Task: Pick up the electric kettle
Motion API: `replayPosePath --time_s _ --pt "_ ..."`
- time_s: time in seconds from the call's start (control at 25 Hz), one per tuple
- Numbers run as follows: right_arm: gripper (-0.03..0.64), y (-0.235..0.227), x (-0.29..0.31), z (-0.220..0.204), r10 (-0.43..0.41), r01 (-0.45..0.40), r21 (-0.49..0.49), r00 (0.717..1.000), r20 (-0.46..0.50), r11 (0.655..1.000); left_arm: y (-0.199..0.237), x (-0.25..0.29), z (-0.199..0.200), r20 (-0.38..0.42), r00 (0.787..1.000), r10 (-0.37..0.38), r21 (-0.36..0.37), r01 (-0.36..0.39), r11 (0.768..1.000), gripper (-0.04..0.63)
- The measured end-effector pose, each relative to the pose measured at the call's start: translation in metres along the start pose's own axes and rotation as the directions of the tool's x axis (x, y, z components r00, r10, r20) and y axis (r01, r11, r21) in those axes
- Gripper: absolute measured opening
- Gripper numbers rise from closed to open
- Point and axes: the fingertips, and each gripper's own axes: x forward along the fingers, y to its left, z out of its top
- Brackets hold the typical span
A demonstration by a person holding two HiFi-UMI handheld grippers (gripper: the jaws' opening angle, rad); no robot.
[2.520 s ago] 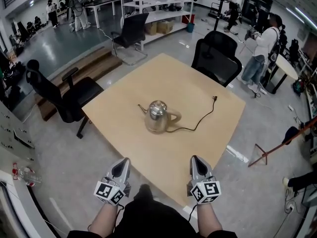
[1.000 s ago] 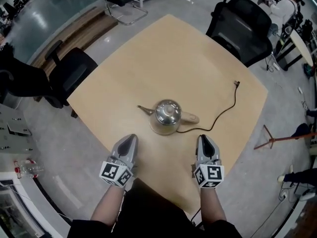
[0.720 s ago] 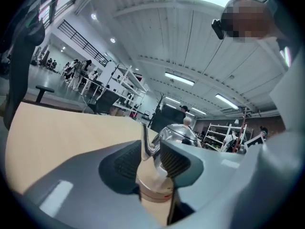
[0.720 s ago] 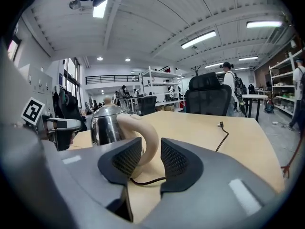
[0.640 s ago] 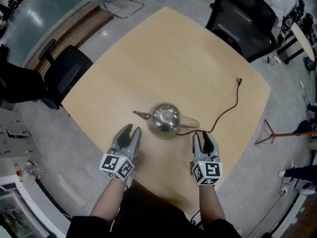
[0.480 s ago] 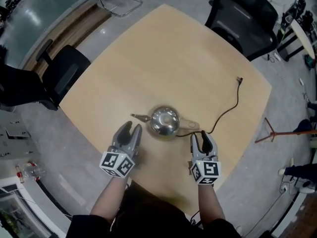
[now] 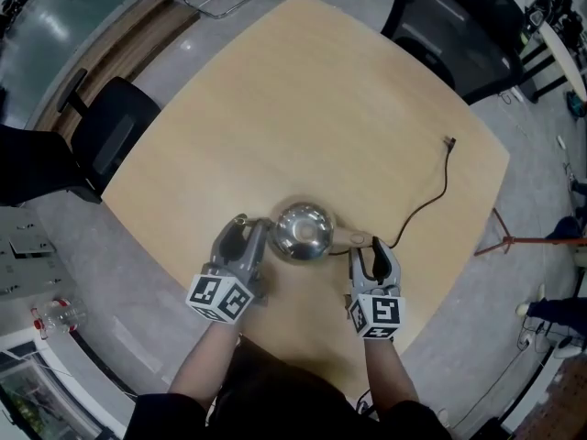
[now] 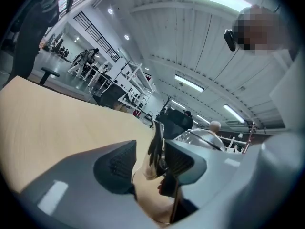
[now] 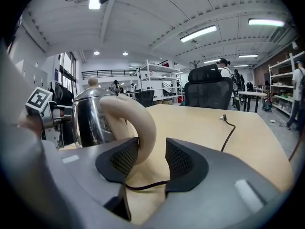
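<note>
You had just spread both sets of jaws and closed in on the kettle [image 7: 304, 231], near the table's [image 7: 303, 90] 6 o'clock edge. The left gripper [image 7: 249, 232] stood open around the spout [image 8: 155, 151] at 9 o'clock and the right gripper [image 7: 372, 250] open around the handle [image 9: 143, 128] at 3, neither clamped yet. The lid [image 9: 90, 93] was on and the contents hidden.

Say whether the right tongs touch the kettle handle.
Cannot tell. Right gripper view: handle between the open right tongs, overlapping one pad, clear of the other.

Large open lab-like workroom: black office chairs [image 7: 449, 26], white shelving racks [image 9: 157, 82], strip ceiling lights [image 9: 198, 33].
</note>
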Motion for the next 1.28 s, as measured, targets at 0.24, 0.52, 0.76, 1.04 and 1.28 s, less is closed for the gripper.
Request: replayPosePath --time_s 0.24,0.52,0.76,1.04,1.28 --pt "0.169 0.004 0.011 0.002 -0.023 0.023 0.01 0.999 0.029 1.0 -0.004 0.009 0.005 0.001 1.0 -0.022 -0.011 0.022 1.0 0.172" --pt "0.167 0.008 0.02 0.006 -0.016 0.015 0.017 0.998 0.065 1.0 -0.006 0.01 0.008 0.017 0.998 -0.057 -0.002 0.057 0.998 0.169" --pt "0.144 0.011 0.019 0.018 -0.047 0.042 0.04 0.992 0.12 0.998 -0.007 0.009 0.011 0.027 0.997 -0.078 -0.047 0.079 0.996 0.167" --pt "0.126 0.006 0.026 0.025 -0.082 0.073 0.072 0.988 0.13 0.995 -0.009 0.014 0.011 0.035 0.996 -0.087 -0.074 0.089 0.993 0.166" --pt "0.117 0.002 0.033 0.019 -0.101 0.089 0.114 0.989 0.106 0.989 -0.011 0.016 0.008 0.032 0.994 -0.101 -0.104 0.104 0.989 0.144"
